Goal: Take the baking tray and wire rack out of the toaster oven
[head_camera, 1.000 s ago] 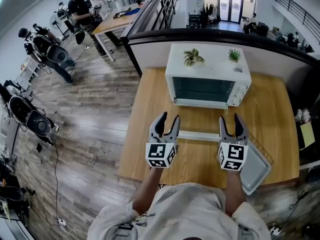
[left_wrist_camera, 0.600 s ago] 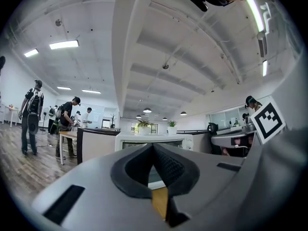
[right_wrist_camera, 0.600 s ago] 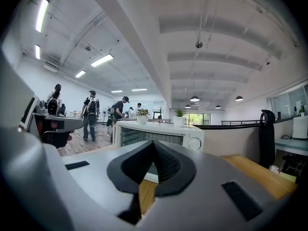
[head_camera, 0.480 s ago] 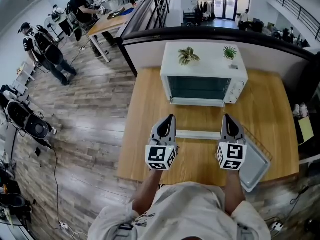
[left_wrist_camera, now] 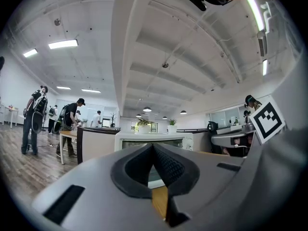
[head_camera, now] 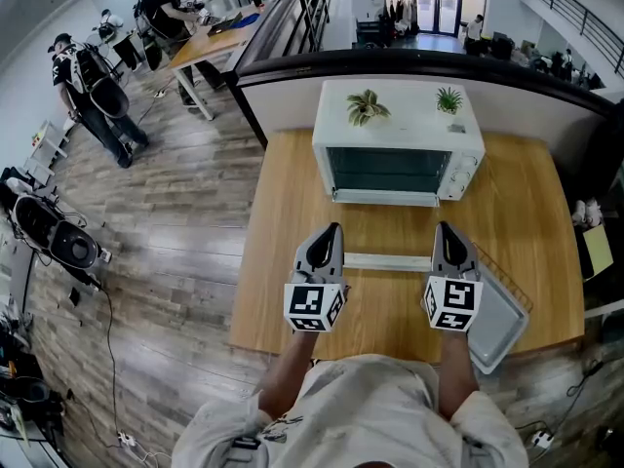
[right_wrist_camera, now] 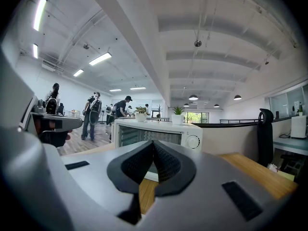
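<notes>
Jaws of grey left gripper (head_camera: 331, 230) and right gripper (head_camera: 445, 228), apart a second ago, now press together, empty. Grey metal baking tray (head_camera: 504, 322) lies just right of the right gripper, thin wire rack (head_camera: 511, 285) along its far edge; white toaster oven (head_camera: 398, 144) beyond.

A leafy plant (head_camera: 368, 108) sits near a spiky plant (head_camera: 448, 99); a person (head_camera: 90, 84) stands on plank floor (head_camera: 175, 232).

At the top centre of your head view, the toaster oven (head_camera: 390, 130) has a smooth white painted shell and a dark glass door. The table (head_camera: 283, 261) under it is matt, grained wood. At the lower right, the baking tray (head_camera: 502, 325) is dull grey metal. In your left gripper view, the left gripper (left_wrist_camera: 153, 146) is smooth matt grey plastic with black, finely textured pads (left_wrist_camera: 169, 167).
</notes>
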Demonstrator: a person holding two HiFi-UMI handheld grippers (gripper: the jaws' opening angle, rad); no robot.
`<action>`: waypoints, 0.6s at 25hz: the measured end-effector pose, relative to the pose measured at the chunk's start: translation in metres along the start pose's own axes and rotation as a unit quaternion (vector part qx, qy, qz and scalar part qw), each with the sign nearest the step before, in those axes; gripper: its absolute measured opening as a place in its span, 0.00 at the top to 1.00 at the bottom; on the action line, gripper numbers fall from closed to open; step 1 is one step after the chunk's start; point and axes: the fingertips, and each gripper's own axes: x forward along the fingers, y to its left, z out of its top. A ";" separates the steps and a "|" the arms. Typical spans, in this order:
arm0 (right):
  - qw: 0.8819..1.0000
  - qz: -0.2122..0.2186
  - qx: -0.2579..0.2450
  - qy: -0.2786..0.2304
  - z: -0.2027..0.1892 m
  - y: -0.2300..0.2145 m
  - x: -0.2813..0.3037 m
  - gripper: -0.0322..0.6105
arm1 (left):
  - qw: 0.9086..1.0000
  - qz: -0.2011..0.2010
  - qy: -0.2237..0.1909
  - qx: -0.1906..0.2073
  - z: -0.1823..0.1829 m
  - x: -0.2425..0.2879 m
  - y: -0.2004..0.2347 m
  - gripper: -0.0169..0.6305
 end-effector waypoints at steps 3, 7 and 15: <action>1.000 0.001 0.002 0.003 -0.002 0.001 0.000 0.92 | 1.000 0.002 0.003 0.000 -0.002 0.001 0.000 0.95; 1.000 0.001 0.002 0.007 -0.006 0.002 -0.001 0.92 | 1.000 0.003 0.007 -0.005 -0.005 0.001 0.000 0.95; 1.000 0.002 -0.001 0.010 -0.007 0.004 0.000 0.92 | 1.000 0.006 0.009 -0.003 -0.007 0.000 0.003 0.95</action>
